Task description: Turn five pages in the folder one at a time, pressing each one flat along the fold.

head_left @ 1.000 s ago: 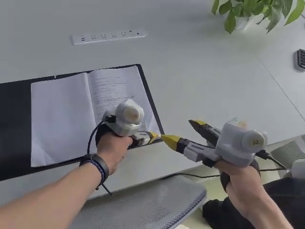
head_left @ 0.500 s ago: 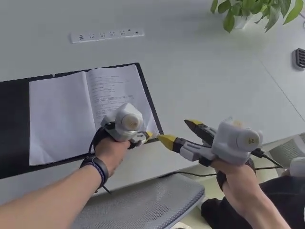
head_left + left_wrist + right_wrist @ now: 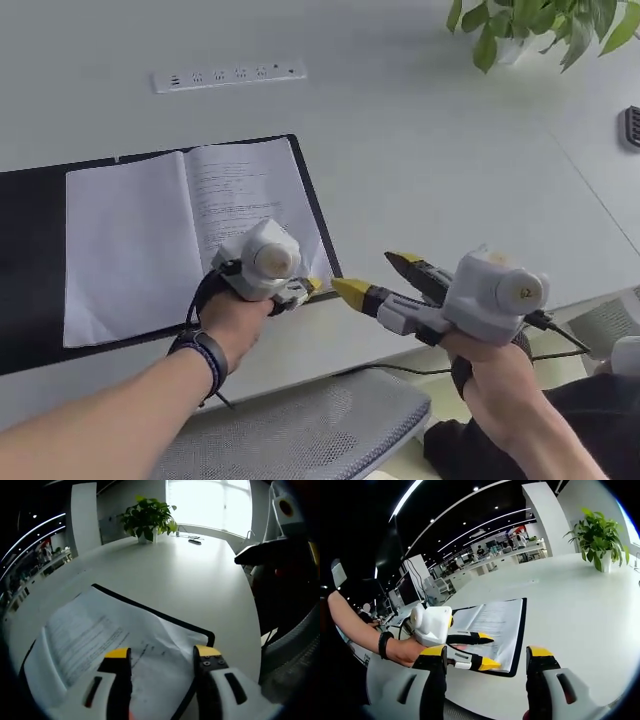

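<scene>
A black folder (image 3: pixel 30 200) lies open on the white table, with a blank left page (image 3: pixel 125 240) and a printed right page (image 3: pixel 245 190). My left gripper (image 3: pixel 312 287) is open at the right page's near right corner. In the left gripper view that slightly curled page corner (image 3: pixel 160 645) lies between the spread jaws of the left gripper (image 3: pixel 162 652). My right gripper (image 3: pixel 375 275) is open and hovers just right of the folder, pointing at the left one. In the right gripper view, the right gripper (image 3: pixel 487 651) faces the left gripper (image 3: pixel 482 651) and the folder (image 3: pixel 520 635).
A white power strip (image 3: pixel 228 75) lies behind the folder. A potted plant (image 3: pixel 540 25) stands at the far right, near a dark object (image 3: pixel 632 125). A grey chair seat (image 3: pixel 300 430) sits below the table's near edge, with a cable (image 3: pixel 400 368) running by it.
The left gripper has slid slightly nearer along the page's corner, and the right gripper has drifted a little left. The folder and pages lie as before.
</scene>
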